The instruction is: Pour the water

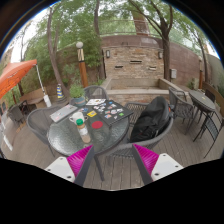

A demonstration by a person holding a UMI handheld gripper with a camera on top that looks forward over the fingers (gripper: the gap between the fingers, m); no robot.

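Note:
A round glass patio table [62, 132] stands well ahead of my gripper [114, 163] and to the left. On it is a small bottle with a red cap [82, 127], with cards and coloured items [100, 111] lying around it. My gripper is open and empty. Its two magenta pads [84, 160] stand wide apart, with deck boards and a chair leg showing between them. The gripper is far from the table, over the deck.
Grey mesh chairs ring the table; one holds a black bag [150, 118] just beyond the fingers. A second table with chairs [201, 103] is to the right. An orange umbrella [14, 75] is to the left. A stone wall [135, 62] and trees stand behind.

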